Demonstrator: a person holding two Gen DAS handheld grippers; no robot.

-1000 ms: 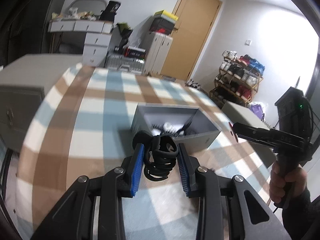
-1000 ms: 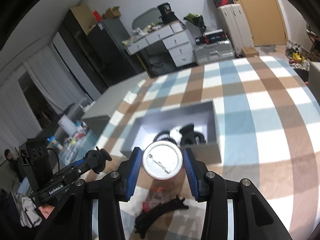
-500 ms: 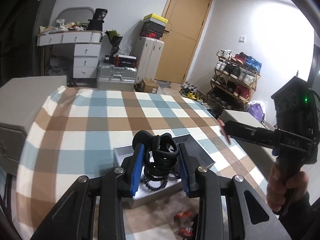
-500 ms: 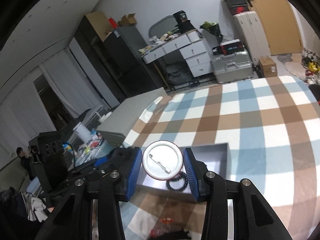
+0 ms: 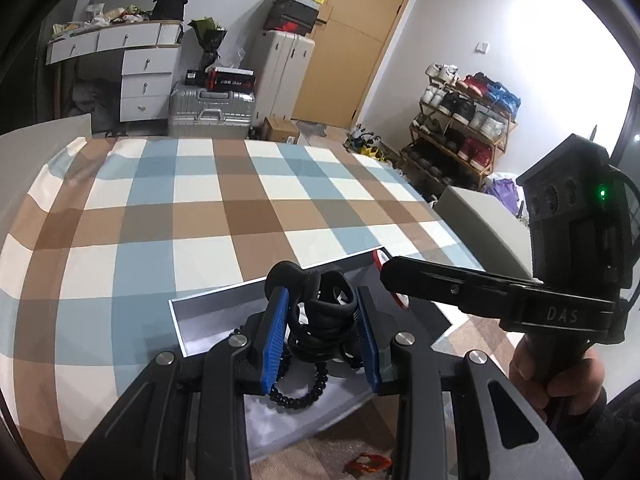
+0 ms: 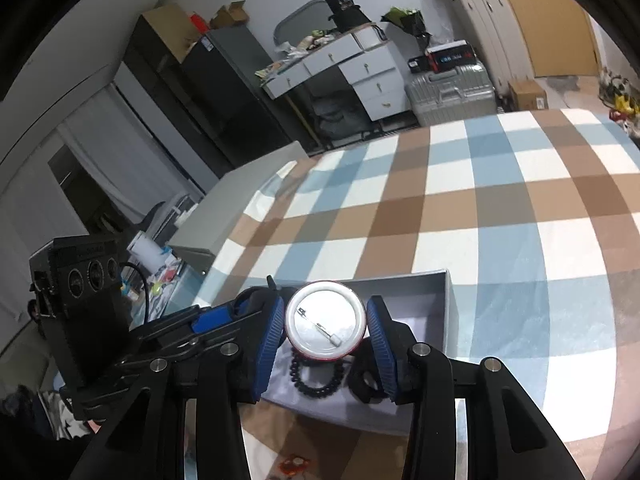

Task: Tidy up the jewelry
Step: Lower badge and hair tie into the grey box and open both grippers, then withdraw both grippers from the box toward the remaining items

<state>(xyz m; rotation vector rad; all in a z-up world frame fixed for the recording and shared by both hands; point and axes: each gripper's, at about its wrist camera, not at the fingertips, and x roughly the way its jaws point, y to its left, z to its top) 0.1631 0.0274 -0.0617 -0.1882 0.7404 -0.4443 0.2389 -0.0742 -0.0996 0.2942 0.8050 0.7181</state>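
Note:
My left gripper (image 5: pixel 320 306) is shut on a bundle of black hair ties (image 5: pixel 325 314) and hangs over the open grey box (image 5: pixel 200 320). A black bead bracelet (image 5: pixel 297 397) lies inside the box below it. My right gripper (image 6: pixel 325 314) is shut on a round pin badge (image 6: pixel 326 326) with a white back, a pin and a red rim, also over the grey box (image 6: pixel 442 292). In the right wrist view the bead bracelet (image 6: pixel 316 382) and a black band (image 6: pixel 362 386) lie under the badge. The two grippers are side by side, the left gripper (image 6: pixel 224 318) showing at the left.
The box sits on a table with a blue, brown and white checked cloth (image 5: pixel 240 208). A small red item (image 5: pixel 368 462) lies on the cloth in front of the box. A person's hand (image 5: pixel 556 372) holds the right gripper's handle. Grey cabinets stand beside the table.
Both grippers have moved forward from in front of the box to over it, each keeping its load. The box now lies right under the fingers.

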